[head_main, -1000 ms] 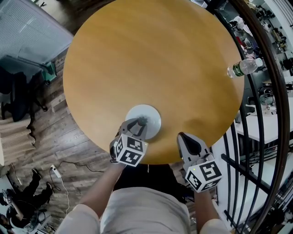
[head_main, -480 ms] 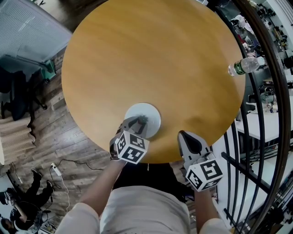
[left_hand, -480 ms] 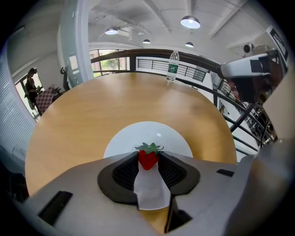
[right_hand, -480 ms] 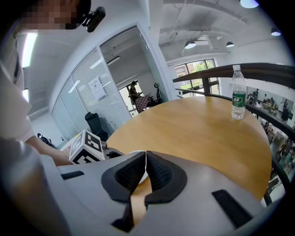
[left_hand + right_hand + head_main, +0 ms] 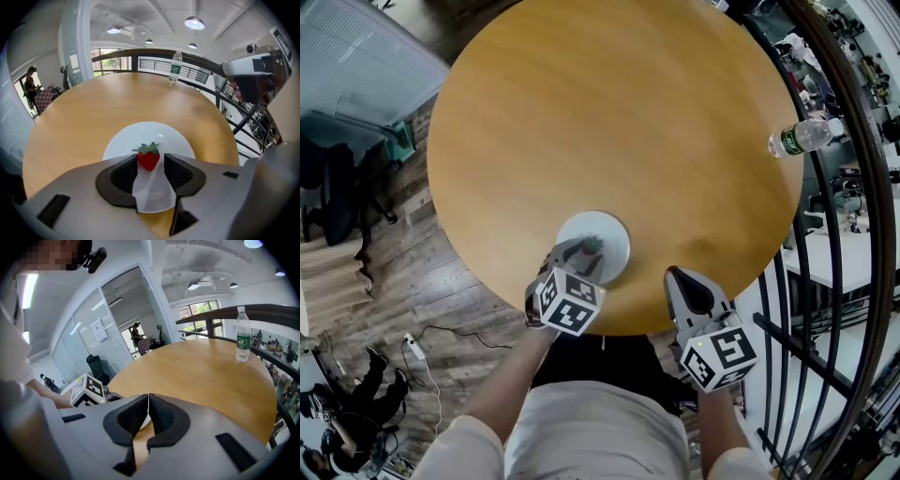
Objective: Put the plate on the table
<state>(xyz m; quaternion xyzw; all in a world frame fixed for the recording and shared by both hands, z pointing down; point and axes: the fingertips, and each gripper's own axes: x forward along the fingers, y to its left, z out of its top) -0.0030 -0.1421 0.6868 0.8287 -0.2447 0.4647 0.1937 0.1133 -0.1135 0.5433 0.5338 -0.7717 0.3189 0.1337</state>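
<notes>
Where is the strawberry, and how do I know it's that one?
Find the big round wooden table. Near its edge closest to the person sits a small white plate, and the strawberry lies on it. It is the only red thing there, with green leaves on top.

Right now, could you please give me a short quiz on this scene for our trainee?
1. True or false: the plate is bare.
2. Where on the table does the water bottle stand? A middle; B near its edge; C on the plate.
3. Is the right gripper open or shut?
Key: 1 false, a strawberry lies on it; 2 B; 3 shut, empty.
</notes>
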